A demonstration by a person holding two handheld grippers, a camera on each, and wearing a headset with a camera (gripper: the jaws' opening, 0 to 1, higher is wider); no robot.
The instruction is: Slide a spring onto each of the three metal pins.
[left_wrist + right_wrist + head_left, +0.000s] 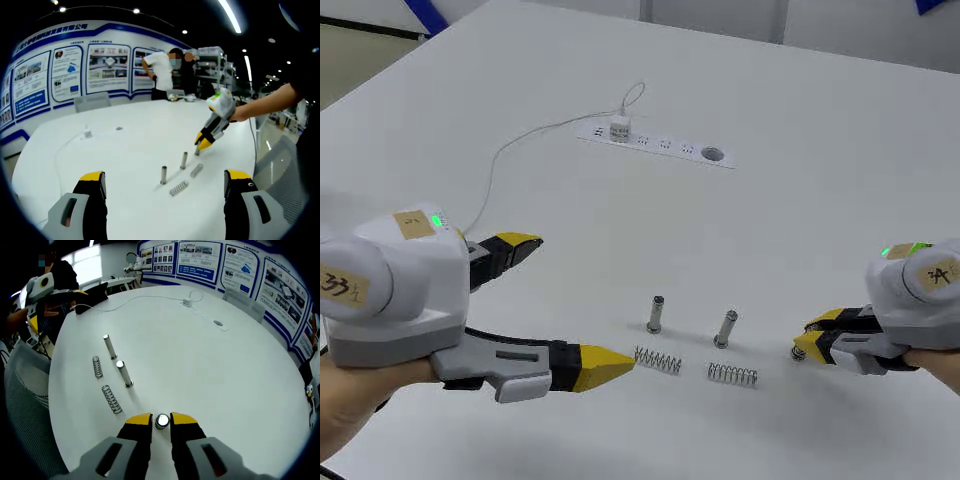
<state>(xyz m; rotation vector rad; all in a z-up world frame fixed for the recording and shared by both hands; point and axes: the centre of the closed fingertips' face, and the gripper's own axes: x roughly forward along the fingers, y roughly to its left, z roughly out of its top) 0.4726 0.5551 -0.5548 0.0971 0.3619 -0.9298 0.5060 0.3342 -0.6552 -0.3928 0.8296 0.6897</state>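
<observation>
Right gripper (162, 420): narrow, both yellow tips closed on the third pin, 1 tip on each side of it.
Third pin (799, 352): held between the right gripper's tips, round end facing that gripper's camera. In the head view at 3 o'clock of the other 2 pins, near them. Cannot tell whether its foot touches the table.
Left gripper (563, 303): wide, the 2 jaws spread far apart. Lower tip just beside the end of the left spring, at that spring's 9 o'clock.
Left spring (658, 360): flat on the table, at 6 o'clock of the left pin, near it but apart.
Right spring (733, 375): flat on the table, at 6 o'clock of the middle pin. Roughly in line with the left spring, a small gap between the 2.
Left pin (656, 313): upright on the table, shaft bare.
Middle pin (726, 328): upright, shaft bare, at 3 o'clock of the left pin and near it.
Table (820, 200): white, carrying the pins and springs.
Power strip (655, 143): white, at 12 o'clock of the pins, well apart from them.
Plug (619, 128): white, seated at the strip's left end.
Cable (510, 150): thin, running from the plug toward 8 o'clock, down to the left gripper.
People (170, 70): in the left gripper view, standing beyond the table's far edge, in front of a wall of posters.
</observation>
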